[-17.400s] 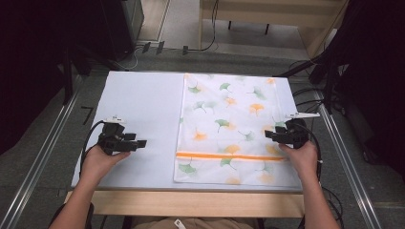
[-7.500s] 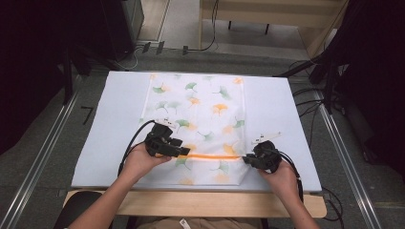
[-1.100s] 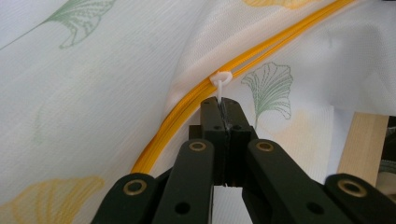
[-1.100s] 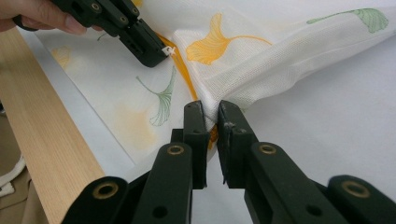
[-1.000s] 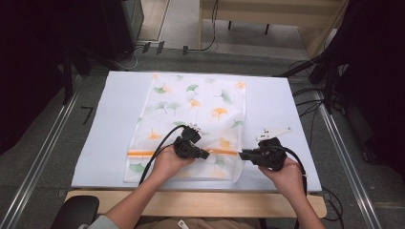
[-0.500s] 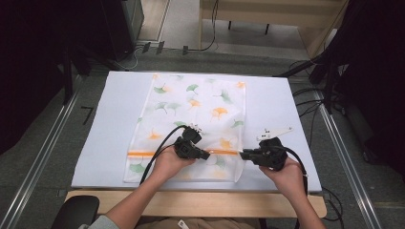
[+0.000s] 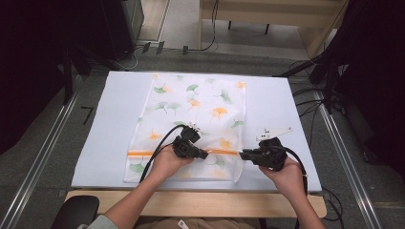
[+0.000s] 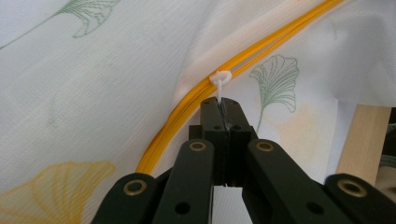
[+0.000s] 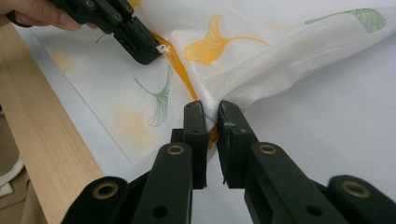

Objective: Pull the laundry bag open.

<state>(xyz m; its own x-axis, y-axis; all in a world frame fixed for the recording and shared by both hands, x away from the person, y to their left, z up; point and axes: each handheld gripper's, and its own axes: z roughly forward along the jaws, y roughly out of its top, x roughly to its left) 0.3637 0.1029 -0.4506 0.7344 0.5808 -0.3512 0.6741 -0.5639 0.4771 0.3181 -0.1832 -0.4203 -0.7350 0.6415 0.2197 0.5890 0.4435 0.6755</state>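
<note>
Running crosswise between tools: zipper

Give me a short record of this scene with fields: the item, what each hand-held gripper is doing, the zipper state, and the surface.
item: mesh laundry bag, white with ginkgo leaf print, lying flat
zipper: orange zipper across the bag's near end, partly open beside the pull
left hand-held gripper: shut on the white zipper pull
right hand-held gripper: shut on the bag's edge at the zipper's end, fabric bunched
surface: white table mat with a wooden table edge nearest the person
</note>
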